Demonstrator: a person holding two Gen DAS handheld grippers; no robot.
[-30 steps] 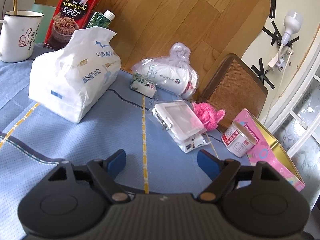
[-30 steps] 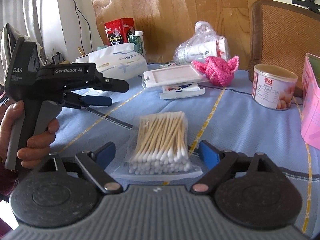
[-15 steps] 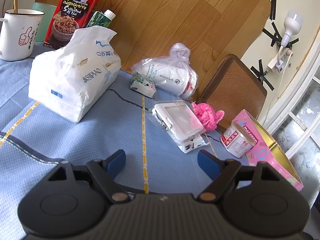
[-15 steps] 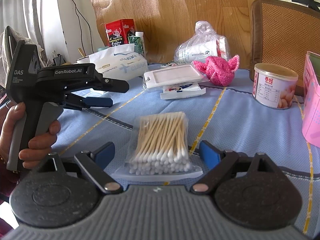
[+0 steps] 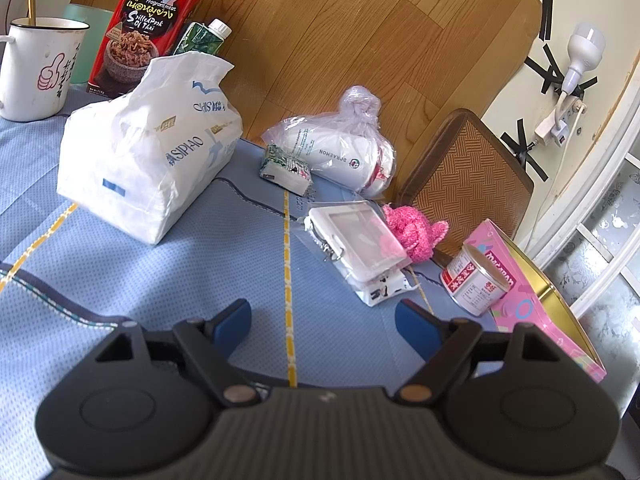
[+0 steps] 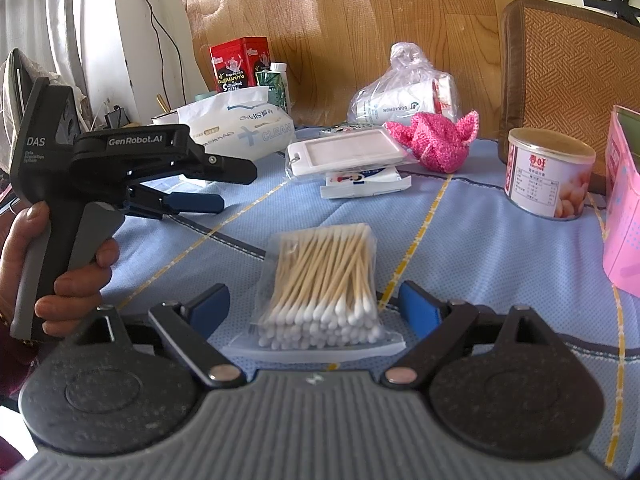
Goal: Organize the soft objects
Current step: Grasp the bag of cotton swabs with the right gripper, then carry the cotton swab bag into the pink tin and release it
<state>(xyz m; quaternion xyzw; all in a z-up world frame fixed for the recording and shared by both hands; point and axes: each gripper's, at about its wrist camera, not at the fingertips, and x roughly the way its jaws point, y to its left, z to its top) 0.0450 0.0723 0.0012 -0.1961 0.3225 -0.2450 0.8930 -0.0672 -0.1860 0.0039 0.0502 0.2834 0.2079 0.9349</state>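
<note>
A clear bag of cotton swabs [image 6: 324,284] lies on the blue tablecloth [image 6: 500,248] between the open fingers of my right gripper [image 6: 316,304], which hold nothing. A pink knitted cloth [image 6: 436,144] lies further back; it also shows in the left wrist view [image 5: 412,228]. A white tissue pack [image 5: 148,156] stands at the left, also in the right wrist view [image 6: 236,128]. My left gripper [image 5: 324,320] is open and empty above the cloth; it shows at the left in the right wrist view [image 6: 192,196].
A white card holder [image 5: 356,236] lies on a small packet. A bagged white bottle [image 5: 340,148], a small tin can [image 5: 476,284], a pink box [image 5: 540,300], a red tin [image 5: 156,20], a mug [image 5: 36,68] and a chair back [image 5: 468,184] surround the cloth.
Both views shift only slightly. My right gripper has edged a little closer to the swab bag. Both grippers stay open.
</note>
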